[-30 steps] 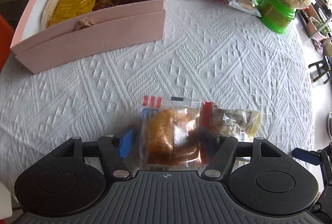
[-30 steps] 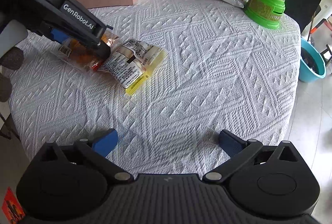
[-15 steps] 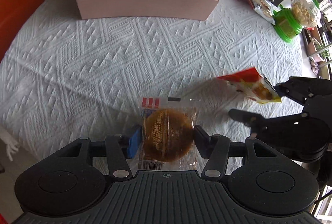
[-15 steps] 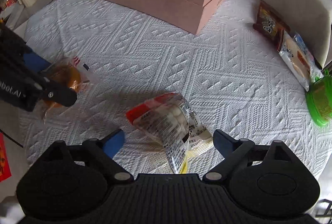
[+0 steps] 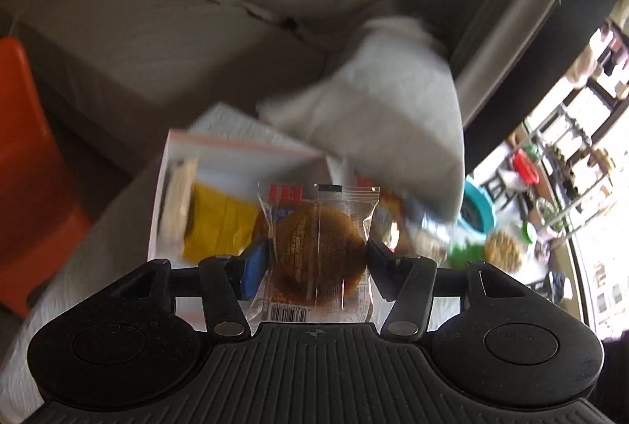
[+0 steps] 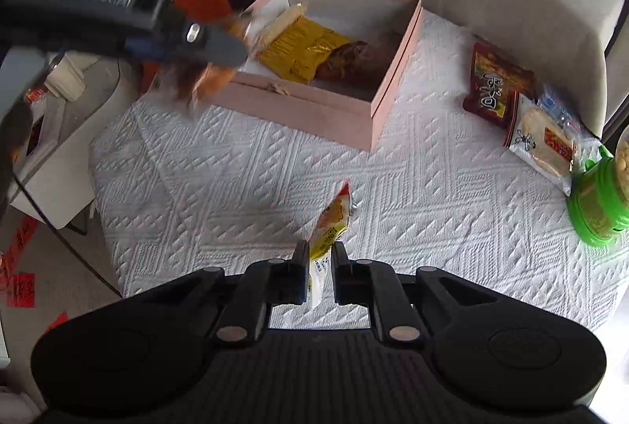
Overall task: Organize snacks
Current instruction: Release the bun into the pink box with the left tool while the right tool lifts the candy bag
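Left gripper [image 5: 317, 259] clamps the wrapped cake [image 5: 319, 255], carried over the pink box [image 6: 377, 101] at twelve o'clock. Right gripper [image 6: 318, 266] pinches the yellow packet [image 6: 332, 223] above the tablecloth [image 6: 432, 196]. Box partly filled; two packets [image 6: 519, 105] at two o'clock remain.

Dim, motion-blurred frames; seemingly right-side window glare.
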A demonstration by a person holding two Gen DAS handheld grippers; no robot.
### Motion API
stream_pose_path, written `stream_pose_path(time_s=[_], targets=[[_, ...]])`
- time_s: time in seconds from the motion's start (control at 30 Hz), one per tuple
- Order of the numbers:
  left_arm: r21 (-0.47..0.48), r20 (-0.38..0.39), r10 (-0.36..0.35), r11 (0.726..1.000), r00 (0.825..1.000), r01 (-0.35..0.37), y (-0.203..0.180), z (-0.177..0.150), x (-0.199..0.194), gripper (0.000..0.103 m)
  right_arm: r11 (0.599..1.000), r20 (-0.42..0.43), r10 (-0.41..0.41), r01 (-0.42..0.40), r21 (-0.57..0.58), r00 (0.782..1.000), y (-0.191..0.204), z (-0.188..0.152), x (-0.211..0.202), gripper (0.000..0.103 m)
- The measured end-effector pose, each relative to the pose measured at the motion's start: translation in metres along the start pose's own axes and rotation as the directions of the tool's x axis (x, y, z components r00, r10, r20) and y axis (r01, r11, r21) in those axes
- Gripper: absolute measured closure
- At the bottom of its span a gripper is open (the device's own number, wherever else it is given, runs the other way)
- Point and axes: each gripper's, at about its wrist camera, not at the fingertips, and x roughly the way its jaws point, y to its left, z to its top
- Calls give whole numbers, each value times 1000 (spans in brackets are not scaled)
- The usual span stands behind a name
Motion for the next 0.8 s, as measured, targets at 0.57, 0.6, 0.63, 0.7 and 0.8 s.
stream_pose_path(time_s=[0.57, 0.6, 0.63, 0.7, 0.8], targets=[[-152, -144, 29, 987, 989, -51, 37, -84, -4, 52, 983, -136, -130, 110, -145, 982, -19, -22, 78, 33], [-165, -154, 30, 985, 988, -55, 39, -93, -6, 52, 986, -111, -136, 124, -109, 984, -25, -23, 77, 23], [-176, -162, 37, 982, 986, -66, 41, -100, -7, 52, 989, -119, -131, 122, -80, 984, -31, -24, 78, 23], [-186, -175, 63, 978, 983, -96, 44, -112, -12, 54, 994, -125, -107, 108, 0, 986, -39, -24, 72, 41], [-198, -201, 87, 972, 976, -127, 53, -122, -15, 55, 997, -140, -4, 15, 74, 990, -39, -13, 51, 55]])
